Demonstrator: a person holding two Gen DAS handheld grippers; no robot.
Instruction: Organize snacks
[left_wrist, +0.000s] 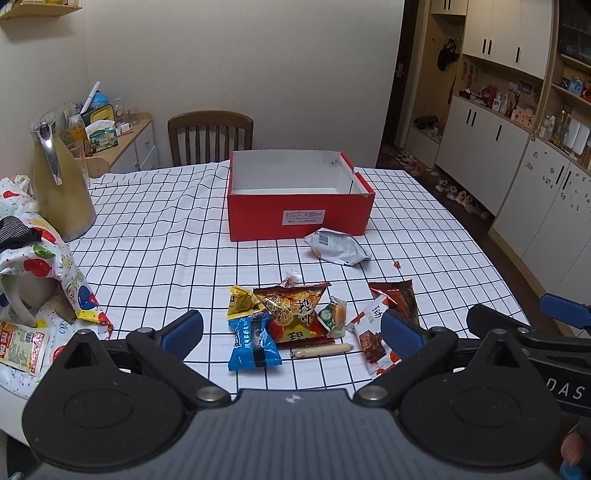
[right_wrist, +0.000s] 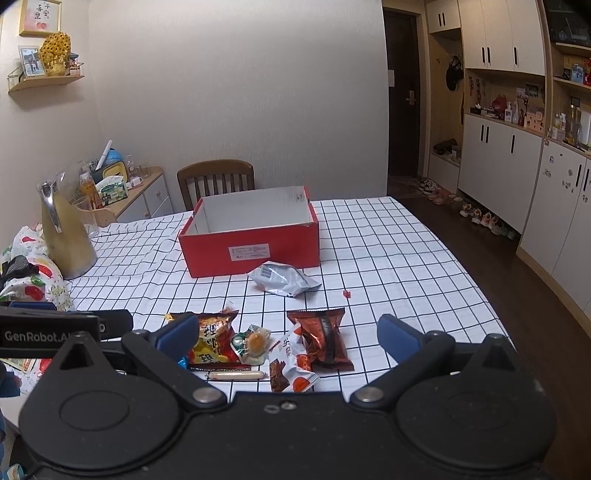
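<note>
An open red box (left_wrist: 299, 216) (right_wrist: 251, 247) with a white inside stands on the checked tablecloth. A silver packet (left_wrist: 338, 247) (right_wrist: 282, 280) lies just in front of it. Nearer me is a pile of snacks: a blue packet (left_wrist: 253, 345), a yellow packet (left_wrist: 240, 301), a red-orange chip bag (left_wrist: 295, 310) (right_wrist: 214, 341), a small round cake packet (left_wrist: 334, 314) (right_wrist: 251, 343), a sausage stick (left_wrist: 321, 350) (right_wrist: 236, 376), a white-red packet (left_wrist: 373, 341) (right_wrist: 291, 365) and a dark red packet (left_wrist: 397, 299) (right_wrist: 325, 339). My left gripper (left_wrist: 291, 332) and right gripper (right_wrist: 288, 338) are open and empty above the pile.
A gold jug (left_wrist: 59, 184) (right_wrist: 62, 232) and a balloon-print bag (left_wrist: 48, 266) stand at the table's left. A wooden chair (left_wrist: 210, 136) is behind the table. Cabinets (right_wrist: 517, 166) line the right wall. A tiny red scrap (right_wrist: 346, 294) lies on the cloth.
</note>
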